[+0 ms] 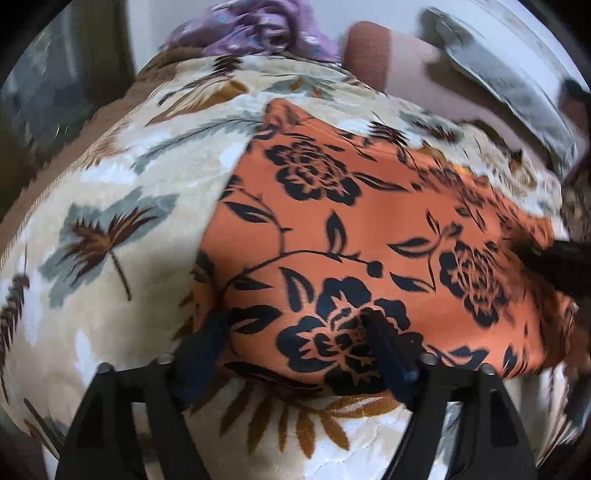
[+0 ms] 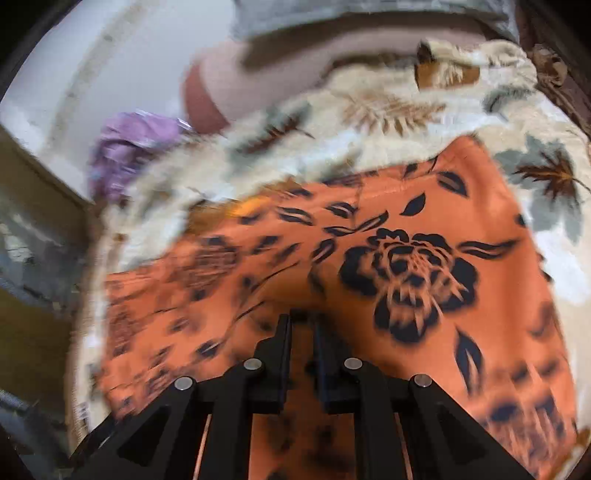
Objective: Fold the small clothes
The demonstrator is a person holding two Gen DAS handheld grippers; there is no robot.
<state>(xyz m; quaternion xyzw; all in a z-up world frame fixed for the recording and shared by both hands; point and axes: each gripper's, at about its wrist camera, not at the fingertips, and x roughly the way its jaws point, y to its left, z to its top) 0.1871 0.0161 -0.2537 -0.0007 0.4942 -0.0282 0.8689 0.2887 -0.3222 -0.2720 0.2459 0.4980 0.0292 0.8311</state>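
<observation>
A cream blanket (image 1: 110,206) printed with grey and brown leaves is being used as the working surface, and most of both wrist views is being filled by it. Spread on that blanket, an orange garment (image 1: 369,229) patterned with black roses is being shown around the centre of the left wrist view, reaching out toward 3 o'clock. In the right wrist view the same orange garment (image 2: 424,206) is being spread from the centre down to 6 o'clock, with its left part blurred. A crumpled purple cloth (image 1: 255,29) is being seen at 12 o'clock in the left wrist view, beyond the far edge of the blanket, and at 10 o'clock in the right wrist view. The left gripper (image 1: 291,332) is being held at 6 o'clock over the near edge of the garment, its jaws spread wide and released, with the cloth lying between the fingers but not being pressed. The right gripper (image 2: 301,325) is being held at 6 o'clock in its own view, its jaws nearly together and clenched on a raised fold of the orange garment.
</observation>
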